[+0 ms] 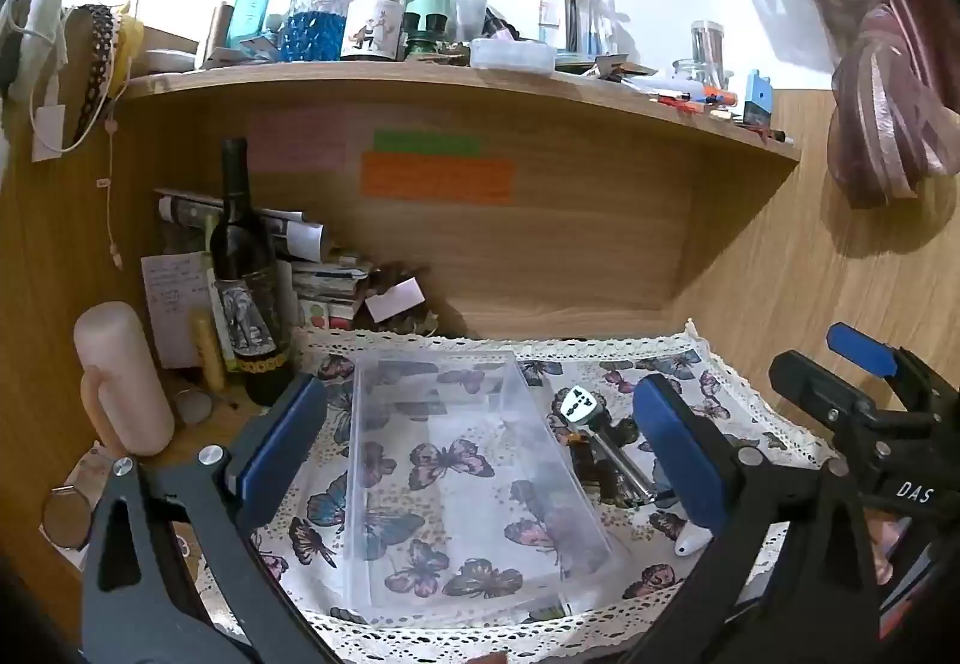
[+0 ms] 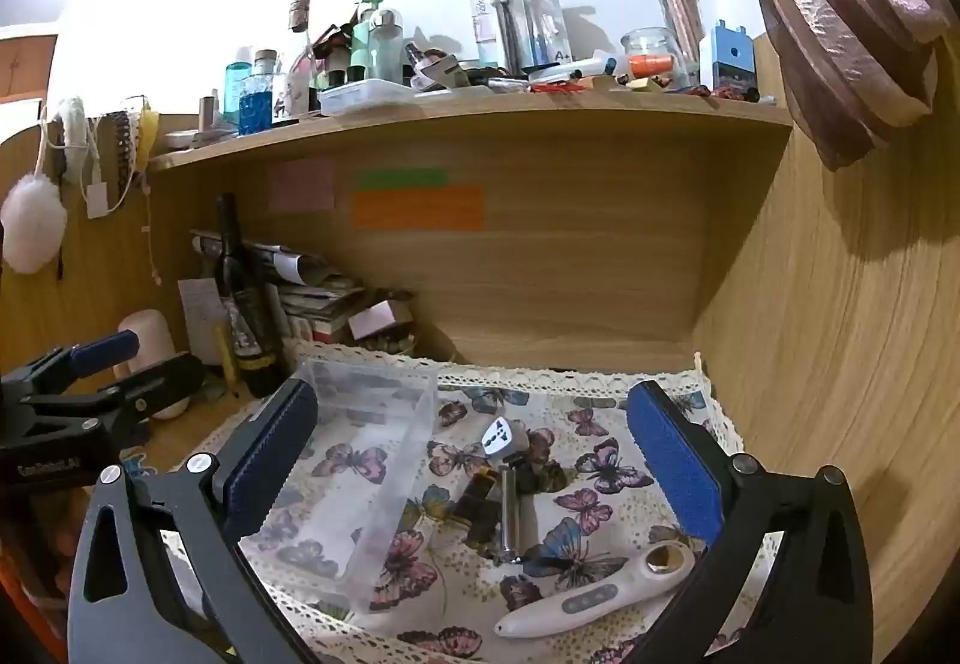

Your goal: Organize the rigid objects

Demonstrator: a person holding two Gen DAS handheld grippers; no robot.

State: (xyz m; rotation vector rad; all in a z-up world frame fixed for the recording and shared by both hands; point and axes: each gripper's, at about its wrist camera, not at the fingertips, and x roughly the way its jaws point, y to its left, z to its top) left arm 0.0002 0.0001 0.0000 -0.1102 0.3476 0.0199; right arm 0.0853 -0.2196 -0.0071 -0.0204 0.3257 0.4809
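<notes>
- the left gripper (image 1: 480,454) hangs over the near part of the desk with its jaws spread as wide as they go; nothing is between the blue pads (image 1: 282,448) and they touch nothing.
- seen through the left gripper's own camera, a clear plastic box (image 1: 468,484) lies on the butterfly cloth (image 1: 678,364) between its two fingers, below them and apart from both.
- the right gripper (image 2: 474,478) is just as wide open, empty, its fingers hovering above the cloth without contact.
- the box sits on the left part of the cloth and is empty; from the right camera its near corner (image 2: 360,484) passes just beside the right gripper's left finger, and i cannot tell whether they touch.
- to the right of the box, on the cloth, lie the loose things: a white plug adapter (image 2: 503,439), a metal bolt (image 2: 509,514) right below it, and a dark brown small piece (image 2: 480,502) beside the bolt; what that piece is i cannot tell.
- nearer the front edge, a white handheld device (image 2: 600,592) with a round window lies slanted, close under the right gripper's right finger.
- a dark wine bottle (image 1: 243,274) stands upright left of the cloth, in the corner under the shelf (image 1: 420,76).
</notes>
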